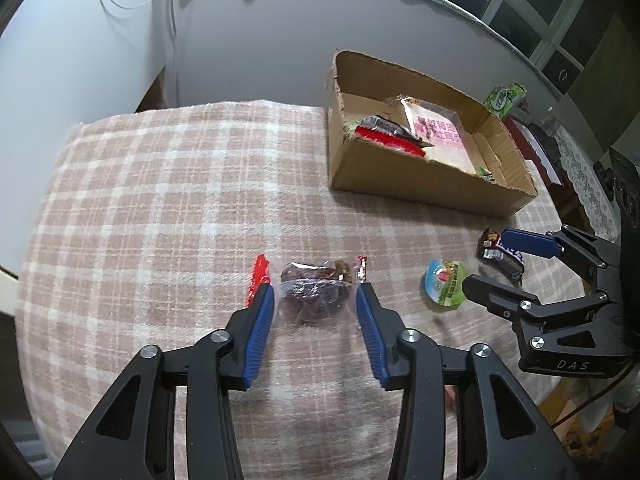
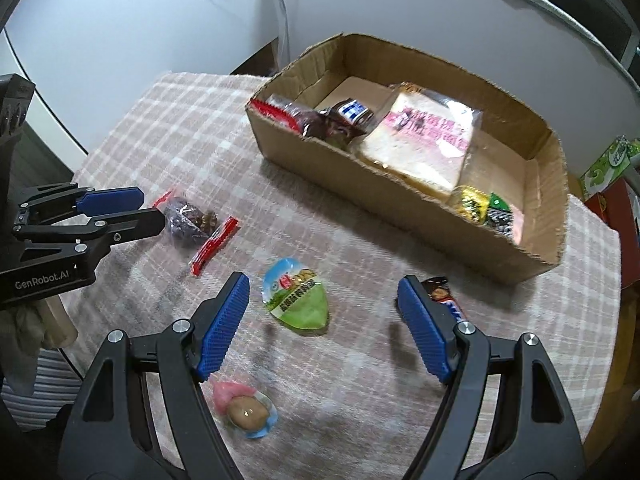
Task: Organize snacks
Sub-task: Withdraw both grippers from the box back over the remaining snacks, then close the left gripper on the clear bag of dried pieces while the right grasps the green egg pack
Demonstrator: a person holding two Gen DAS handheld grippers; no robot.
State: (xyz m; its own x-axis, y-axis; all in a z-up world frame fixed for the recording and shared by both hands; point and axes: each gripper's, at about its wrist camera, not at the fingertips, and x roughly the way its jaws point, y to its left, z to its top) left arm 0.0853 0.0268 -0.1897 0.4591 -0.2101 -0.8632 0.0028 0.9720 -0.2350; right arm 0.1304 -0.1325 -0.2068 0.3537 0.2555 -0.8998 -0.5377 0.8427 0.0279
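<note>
In the left wrist view, the left gripper [image 1: 316,292] has its jaws open on both sides of a clear snack packet [image 1: 314,290] with red ends, which lies on the checked surface [image 1: 160,200] well in front of the cardboard box [image 1: 420,184]; the pads do not press it. The loose film could slip or crumple if they close on the edge only.

In the right wrist view, the right gripper [image 2: 324,296] hangs with wide-open, empty jaws over the green packet [image 2: 298,298], also in front of the box. A flat packet could slide away.
</note>
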